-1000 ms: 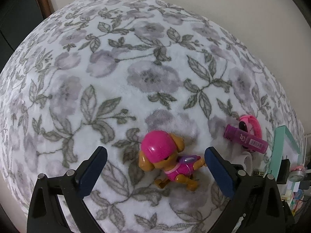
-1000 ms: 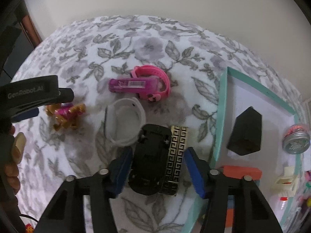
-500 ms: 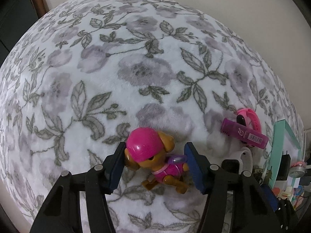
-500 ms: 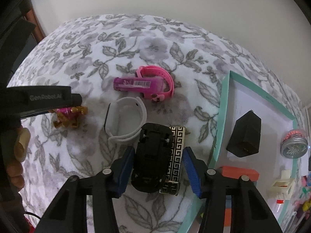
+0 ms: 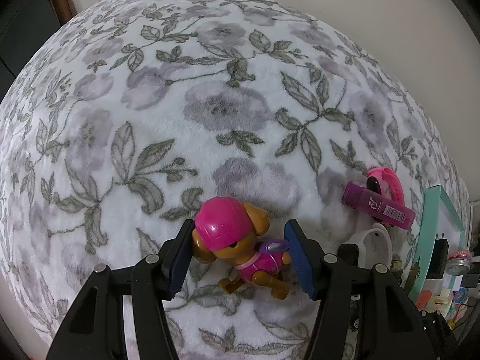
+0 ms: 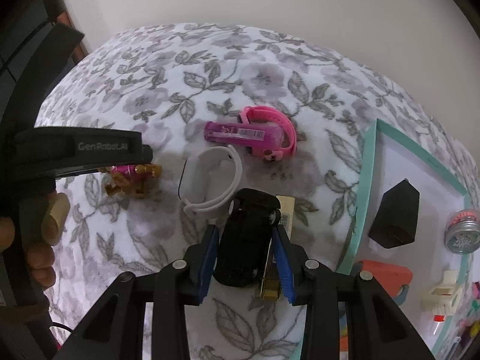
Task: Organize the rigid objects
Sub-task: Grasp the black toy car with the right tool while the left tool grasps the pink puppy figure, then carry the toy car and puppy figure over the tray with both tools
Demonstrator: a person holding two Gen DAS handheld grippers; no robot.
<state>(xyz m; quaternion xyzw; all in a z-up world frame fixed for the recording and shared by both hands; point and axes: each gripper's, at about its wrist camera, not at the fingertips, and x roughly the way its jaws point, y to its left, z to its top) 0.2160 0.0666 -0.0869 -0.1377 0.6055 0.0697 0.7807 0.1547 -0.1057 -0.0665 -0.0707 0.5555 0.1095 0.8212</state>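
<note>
A toy puppy (image 5: 240,249) with a pink helmet lies on the floral blanket (image 5: 180,114). My left gripper (image 5: 238,259) has its blue pads closed against the puppy's sides. In the right wrist view the puppy (image 6: 132,178) shows under the left gripper's body. My right gripper (image 6: 246,261) is shut on a black toy car (image 6: 246,237), with a gold patterned box (image 6: 277,258) squeezed beside the car against the right pad. A white watch band (image 6: 210,180), a purple tube (image 6: 243,133) and a pink watch (image 6: 270,133) lie beyond the car.
A teal-rimmed white tray (image 6: 364,180) at the right holds a black charger block (image 6: 396,219), a small round tin (image 6: 462,231), an orange piece (image 6: 387,273) and a cream part (image 6: 441,294). A pale wall stands behind the blanket.
My left gripper moved forward over the puppy and closed its pads onto it. My right gripper tightened on the black car and lifted it with the gold box; the view rose.
</note>
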